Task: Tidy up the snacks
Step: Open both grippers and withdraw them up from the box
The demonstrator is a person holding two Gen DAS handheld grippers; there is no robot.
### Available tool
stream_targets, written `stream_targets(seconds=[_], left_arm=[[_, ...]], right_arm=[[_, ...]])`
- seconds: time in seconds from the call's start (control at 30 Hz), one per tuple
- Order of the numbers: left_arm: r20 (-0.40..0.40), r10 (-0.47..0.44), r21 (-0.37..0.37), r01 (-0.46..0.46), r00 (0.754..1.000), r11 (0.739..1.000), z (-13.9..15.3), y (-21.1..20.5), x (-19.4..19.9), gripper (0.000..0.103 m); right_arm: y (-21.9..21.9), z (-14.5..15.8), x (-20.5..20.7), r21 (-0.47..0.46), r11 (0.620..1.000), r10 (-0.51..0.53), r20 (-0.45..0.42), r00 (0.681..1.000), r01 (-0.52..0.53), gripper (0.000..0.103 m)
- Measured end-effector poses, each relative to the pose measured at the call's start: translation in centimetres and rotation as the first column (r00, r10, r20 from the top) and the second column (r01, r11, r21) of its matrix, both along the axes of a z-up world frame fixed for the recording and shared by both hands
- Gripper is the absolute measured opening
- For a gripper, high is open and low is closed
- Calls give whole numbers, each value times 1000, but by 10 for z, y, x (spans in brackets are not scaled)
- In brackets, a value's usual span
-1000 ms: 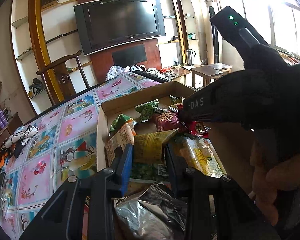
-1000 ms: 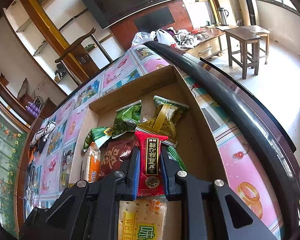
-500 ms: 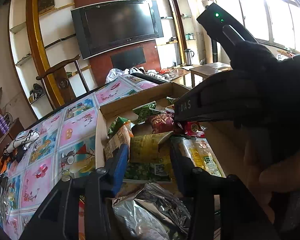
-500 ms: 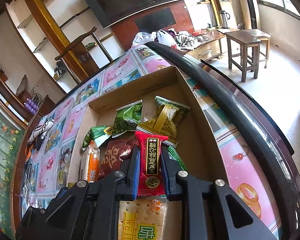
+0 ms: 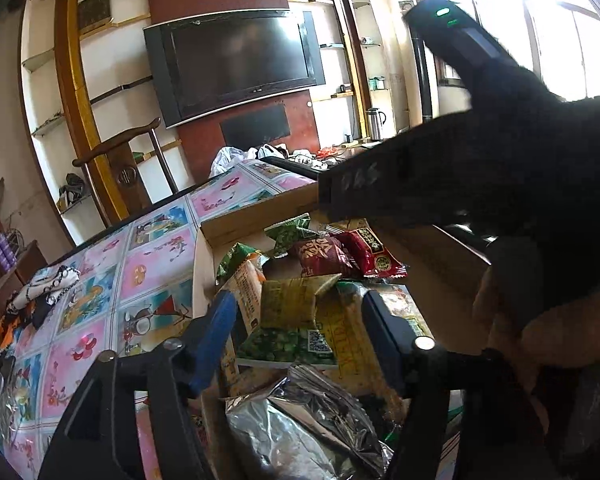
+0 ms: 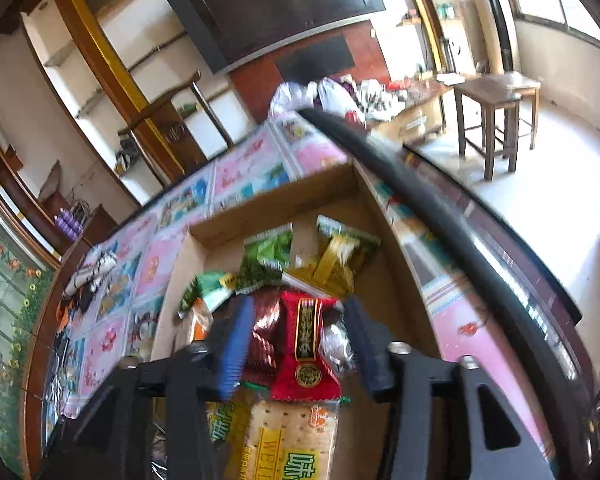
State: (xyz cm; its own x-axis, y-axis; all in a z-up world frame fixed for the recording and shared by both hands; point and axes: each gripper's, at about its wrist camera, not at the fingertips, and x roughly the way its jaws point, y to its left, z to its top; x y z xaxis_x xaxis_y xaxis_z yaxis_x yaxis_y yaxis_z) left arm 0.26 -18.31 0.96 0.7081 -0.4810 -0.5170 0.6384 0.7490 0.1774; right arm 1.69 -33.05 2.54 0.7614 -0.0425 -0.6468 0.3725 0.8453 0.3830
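The cardboard box [image 6: 276, 204] sat on the counter [image 5: 156, 264] with its flaps up, so whatever was dropped inside stayed corralled; nearly every snack in view lay within its walls.

The right tool [image 6: 296, 340] hung over the middle of the box. Its jaws had just been opening and stood roughly half apart. The red packet [image 6: 306, 344] lay between them, but the pads no longer pressed on it; it rested flat on the other packets, most likely because this was the spot chosen for it. Just beyond it, toward the far wall of the box, lay the green packet [image 6: 266, 258] and the gold-and-green packet [image 6: 340, 258]. Nearer than the red packet, a cracker pack [image 6: 288, 440] lay lengthwise under the tool.

The left tool [image 5: 300, 332] was over the near end of the box, angled downward. Its jaws had also just been opening, to about half their span. The yellow packet [image 5: 296, 300] sat between them, lying on the pile and not clamped, so it appeared to have been let go where it belonged. A crumpled silver foil bag [image 5: 304, 428] lay at the near edge of the box, under the left tool.

Seen from the left wrist, the right hand [image 5: 540, 328] and its tool's body crossed above the right side of the box.

Both placements looked finished; each tool would need to lift clear without dragging wrappers.
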Motion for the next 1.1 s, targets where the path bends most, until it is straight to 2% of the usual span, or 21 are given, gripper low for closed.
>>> stream_targets(seconds=[0.03,0.1,0.2,0.3,0.47,0.53,0.63,0.73,0.9,1.1], left_arm=[[0,1,-9,-1,1000,1000,2,2,0,72],[16,1,-37,-1,1000,999,8,9,-2,73],[46,29,-75,-26,999,997,20,22,-8,83],[36,49,-102,-45,998,994,28,42,-16,88],[2,70,-115,-69,998,991,32,81,-32,97],[-29,92,-134,-95,995,986,31,97,-36,101],[-38,105,-143,-110,994,984,30,114,-44,103],[-28,127,-87,-129,991,988,27,119,-50,103],[-36,167,-24,-167,985,986,17,125,-57,103],[-9,297,11,-297,955,955,19,139,-52,103]], right_arm=[[0,3,-3,-11,1000,-9,19,1000,9,63],[0,12,-13,-28,999,-32,78,996,35,66],[2,19,-29,-65,993,-86,148,985,97,72],[9,25,-53,-105,981,-137,198,971,160,77],[34,33,-100,-157,961,-179,268,947,226,94],[47,37,-114,-195,953,-168,292,942,230,95],[68,40,-130,-249,945,-133,301,944,213,98],[91,40,-141,-294,936,-106,293,950,195,102],[119,40,-146,-343,931,-37,253,967,126,102],[131,26,-146,-353,926,-64,198,978,132,102]])
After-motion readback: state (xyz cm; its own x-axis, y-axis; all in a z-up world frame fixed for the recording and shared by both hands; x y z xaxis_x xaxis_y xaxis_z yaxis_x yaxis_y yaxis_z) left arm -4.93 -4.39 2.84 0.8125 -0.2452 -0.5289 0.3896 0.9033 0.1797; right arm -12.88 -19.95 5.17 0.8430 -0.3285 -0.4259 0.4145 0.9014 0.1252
